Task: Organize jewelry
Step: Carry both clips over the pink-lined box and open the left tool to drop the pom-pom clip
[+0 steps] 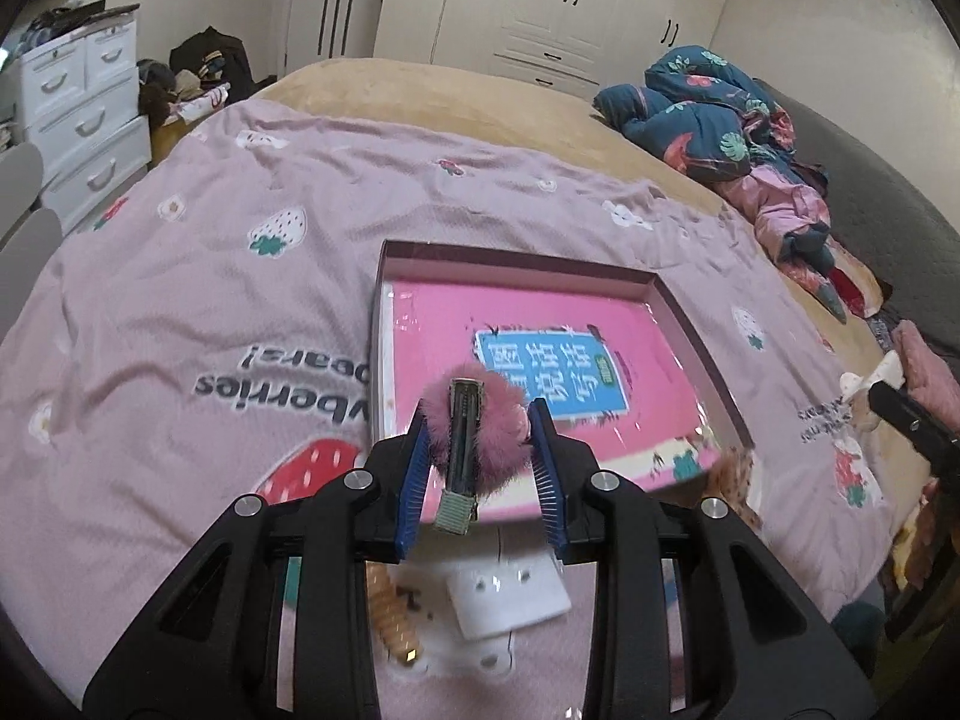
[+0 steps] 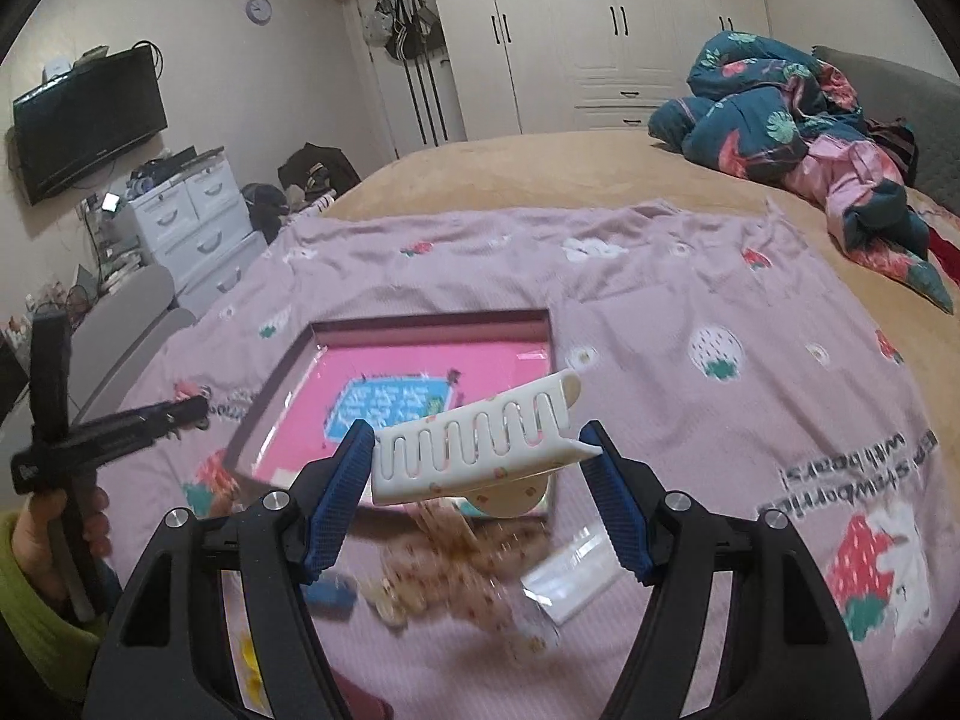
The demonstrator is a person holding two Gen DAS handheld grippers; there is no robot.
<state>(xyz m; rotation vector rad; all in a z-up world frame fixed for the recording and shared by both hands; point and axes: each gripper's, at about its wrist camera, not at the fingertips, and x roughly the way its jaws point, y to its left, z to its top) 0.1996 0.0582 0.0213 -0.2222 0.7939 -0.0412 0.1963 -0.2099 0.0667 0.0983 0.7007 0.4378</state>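
Nearest to the left wrist camera, the left gripper holds a pink fluffy hair clip between its blue pads. The jaws stand narrow and press the fur from both sides; the metal clasp of the clip points toward the camera. The clip is in the air, in front of the near edge of a shallow box.

In the right wrist view, the right gripper holds a white claw clip with small printed spots. Its jaws stand wide, and the clip lies across them from one blue pad to the other, tilted up to the right. It also hangs in front of the box.

Inside the box lies a pink book with a blue label. The box rests on a lilac blanket with strawberry prints, spread over a bed. Below the grippers more hair accessories lie on the blanket, blurred. A white card lies there too.

Far behind are a crumpled dark-blue quilt, a white drawer chest and white wardrobes.
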